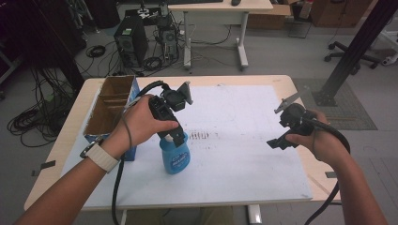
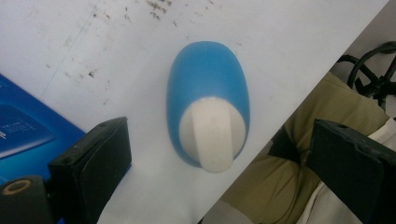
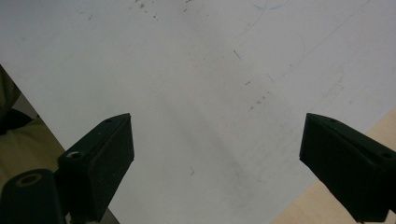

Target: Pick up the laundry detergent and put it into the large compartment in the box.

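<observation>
Left hand-held gripper (image 2: pixel 219 154), jaws wide, hangs over the upright blue plastic spray bottle (image 2: pixel 208 100) at frame centre; off-centre closing may topple it.

cardboard box (image 1: pixel 111 105) table-left | white board (image 1: pixel 244 154) | computer tower (image 1: pixel 131 44) floor

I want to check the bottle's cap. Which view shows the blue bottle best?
The left gripper view: it looks straight down on the bottle and its white cap, between the open jaws. The high view shows its side, partly behind the left hand-held gripper.
</observation>
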Available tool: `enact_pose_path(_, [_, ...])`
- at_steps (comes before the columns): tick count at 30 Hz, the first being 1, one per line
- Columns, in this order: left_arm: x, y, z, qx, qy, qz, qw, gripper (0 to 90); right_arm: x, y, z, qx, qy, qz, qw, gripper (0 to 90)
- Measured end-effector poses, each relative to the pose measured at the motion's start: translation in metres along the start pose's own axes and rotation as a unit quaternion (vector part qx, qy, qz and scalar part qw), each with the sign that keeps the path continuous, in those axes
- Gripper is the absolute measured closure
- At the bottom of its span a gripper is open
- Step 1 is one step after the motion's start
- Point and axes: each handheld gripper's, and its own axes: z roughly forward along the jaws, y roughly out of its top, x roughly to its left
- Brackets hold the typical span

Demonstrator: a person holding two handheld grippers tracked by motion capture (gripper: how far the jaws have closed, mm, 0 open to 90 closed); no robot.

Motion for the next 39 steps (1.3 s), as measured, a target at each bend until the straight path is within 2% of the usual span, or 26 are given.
enact_pose_path(5, [0.0, 0.001, 0.006, 0.001, 0.006, -0.003, 1.0, 6.7, 0.0, 0.0, 0.001, 0.0, 0.001, -0.001, 1.0, 10.1])
enact_pose_path(21, [0.004, 0.004, 0.026, 0.006, -0.001, -0.008, 1.0, 6.9, -0.001, -0.003, 0.003, 0.0, 0.002, 0.002, 1.0, 10.1])
enact_pose_path(39, [0.004, 0.004, 0.042, 0.012, 0.006, -0.011, 0.9998, 7.1, -0.001, -0.004, 0.007, 0.001, 0.004, 0.003, 1.0, 10.1])
